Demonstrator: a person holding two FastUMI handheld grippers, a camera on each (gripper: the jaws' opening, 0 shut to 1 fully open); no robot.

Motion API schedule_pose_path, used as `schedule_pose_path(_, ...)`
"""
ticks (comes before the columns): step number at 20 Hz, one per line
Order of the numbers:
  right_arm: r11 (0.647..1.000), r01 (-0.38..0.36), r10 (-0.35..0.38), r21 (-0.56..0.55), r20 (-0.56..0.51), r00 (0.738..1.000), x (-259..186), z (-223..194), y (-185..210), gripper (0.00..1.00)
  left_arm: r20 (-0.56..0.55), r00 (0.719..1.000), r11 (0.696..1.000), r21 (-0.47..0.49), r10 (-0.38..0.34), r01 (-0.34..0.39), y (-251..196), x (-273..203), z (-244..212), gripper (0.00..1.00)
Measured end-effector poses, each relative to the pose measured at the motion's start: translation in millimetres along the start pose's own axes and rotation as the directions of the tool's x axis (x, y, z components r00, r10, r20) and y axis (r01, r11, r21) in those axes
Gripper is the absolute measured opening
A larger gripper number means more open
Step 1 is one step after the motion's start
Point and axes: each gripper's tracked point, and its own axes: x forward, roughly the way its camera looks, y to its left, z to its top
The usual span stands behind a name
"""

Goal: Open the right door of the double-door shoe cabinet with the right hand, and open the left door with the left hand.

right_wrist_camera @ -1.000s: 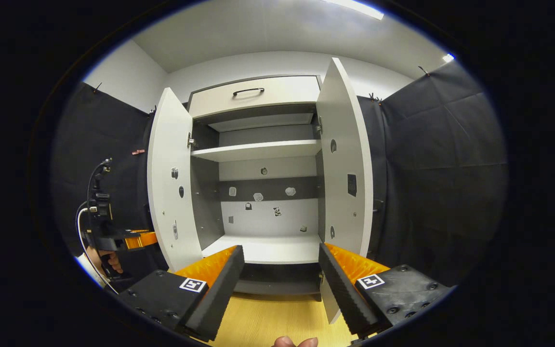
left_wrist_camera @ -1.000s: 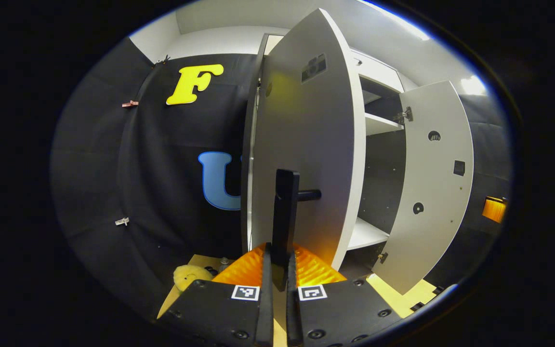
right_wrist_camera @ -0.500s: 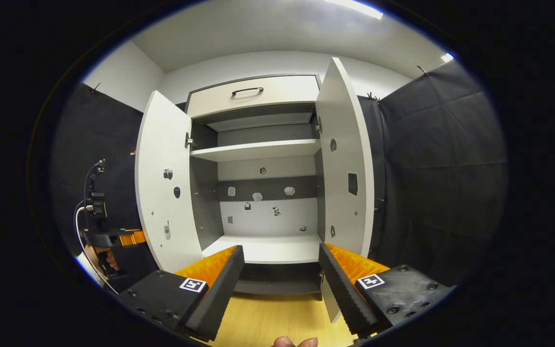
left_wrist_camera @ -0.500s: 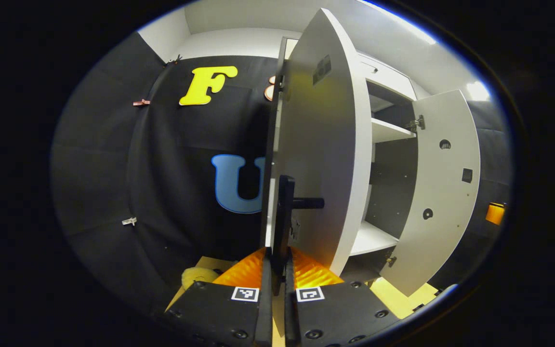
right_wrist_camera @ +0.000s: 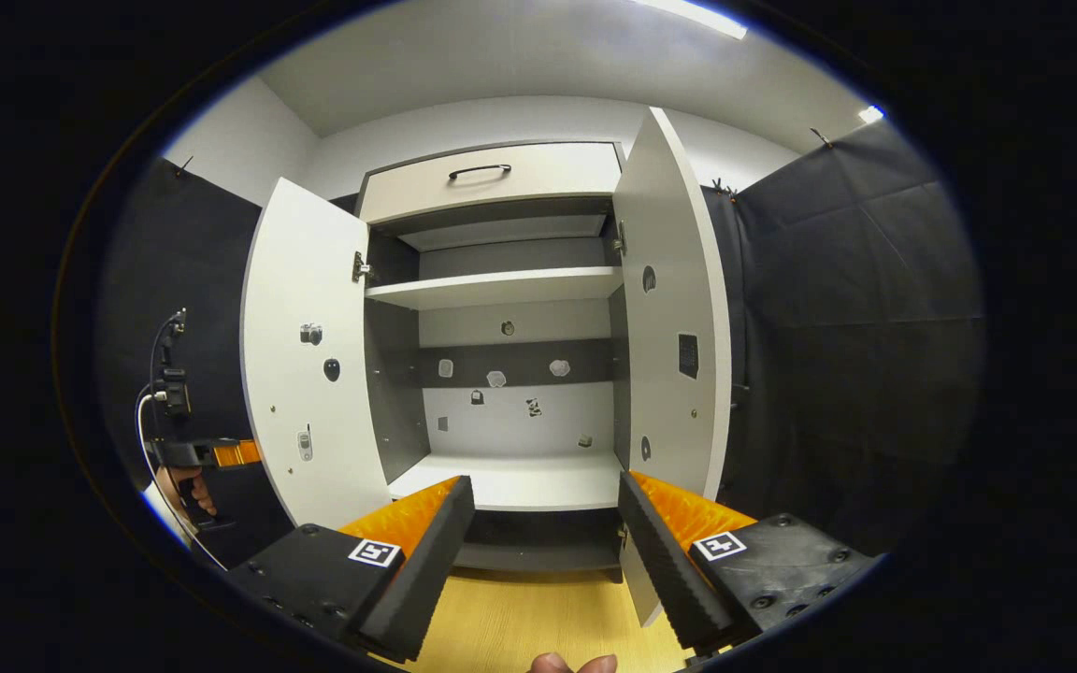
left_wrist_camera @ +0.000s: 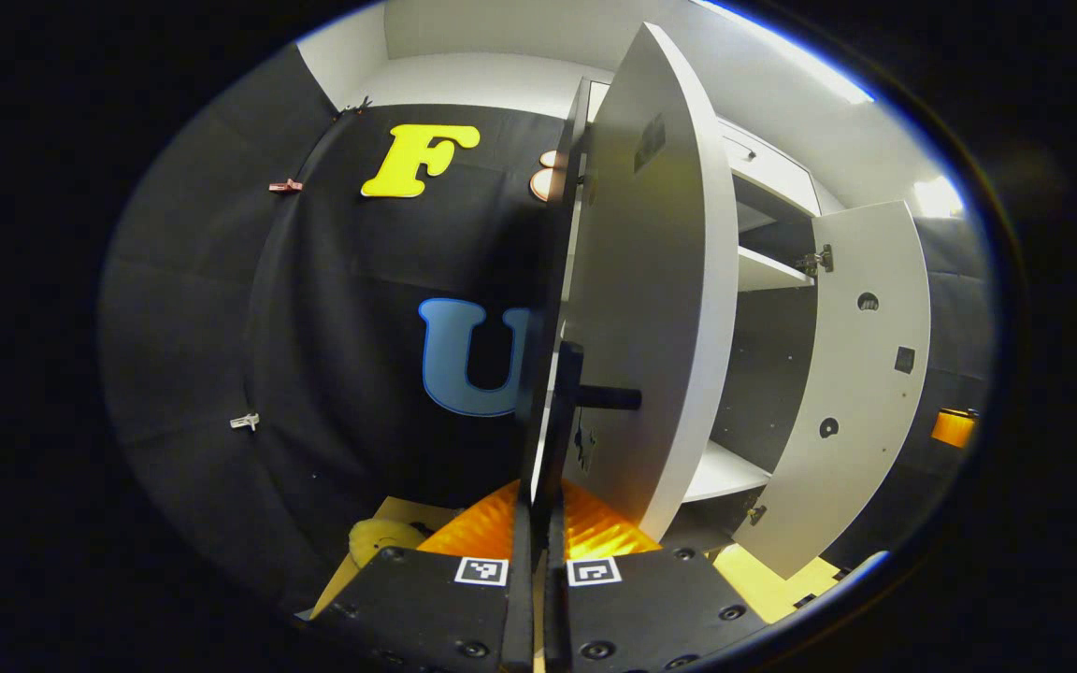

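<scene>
The left claw (left_wrist_camera: 536,523) is gripping the black handle (left_wrist_camera: 565,411) of the left door (left_wrist_camera: 651,308), both fingers pressing on it. The right claw (right_wrist_camera: 538,542) is hovering wide open, holding nothing, facing the cabinet (right_wrist_camera: 510,290) near the opened right door (right_wrist_camera: 674,318).

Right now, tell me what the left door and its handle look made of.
Left door: likely laminated board, matte pale grey, judging by its flat, even face and square edge. Handle: dark bar, matte, on a round post; metal or plastic, I cannot tell. The left gripper is clamped on it.
</scene>
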Motion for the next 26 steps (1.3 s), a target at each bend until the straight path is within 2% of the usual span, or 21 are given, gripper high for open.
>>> schedule_pose_path(5,1.000,0.006,-0.006,-0.001,0.001,1.000,1.0,1.5,-2.1,0.98,-0.006,1.000,1.000,0.014,0.015,-0.015,1.0,0.3,-0.8,0.07)
schedule_pose_path(10,1.000,0.001,-0.001,-0.002,-0.006,1.000,-0.5,-0.5,-2.5,0.98,0.004,0.999,0.998,0.031,0.047,-0.047,8.2,-7.3,2.3,0.17)
schedule_pose_path(12,1.000,-0.005,0.005,0.000,-0.008,1.000,-0.5,-0.5,-1.5,0.98,0.006,0.998,0.997,0.029,0.069,-0.069,10.0,-13.0,3.4,0.36)
schedule_pose_path(14,1.000,-0.011,0.011,0.002,-0.011,1.000,-1.0,-1.5,-0.5,0.98,0.010,0.995,0.995,0.034,0.095,-0.095,13.4,-21.1,5.0,0.43)
schedule_pose_path(16,1.000,-0.015,0.015,0.002,-0.014,1.000,-0.6,-3.0,-0.6,0.98,0.016,0.994,0.993,0.046,0.109,-0.110,11.8,-32.1,5.7,0.67)
schedule_pose_path(19,1.000,-0.021,0.021,0.002,-0.012,1.000,-1.6,-1.4,-0.6,0.98,0.043,0.992,0.989,0.087,0.118,-0.121,7.3,-51.1,15.4,0.91)
schedule_pose_path(23,1.000,-0.022,0.022,0.012,-0.007,1.000,-1.8,2.1,-3.2,0.98,0.092,0.991,0.985,0.133,0.096,-0.107,-21.4,-71.8,30.0,0.95)
schedule_pose_path(26,1.000,-0.016,0.016,0.018,-0.010,1.000,-0.4,3.8,-8.4,0.98,0.091,0.994,0.993,0.099,0.062,-0.071,-56.3,-81.1,31.8,0.95)
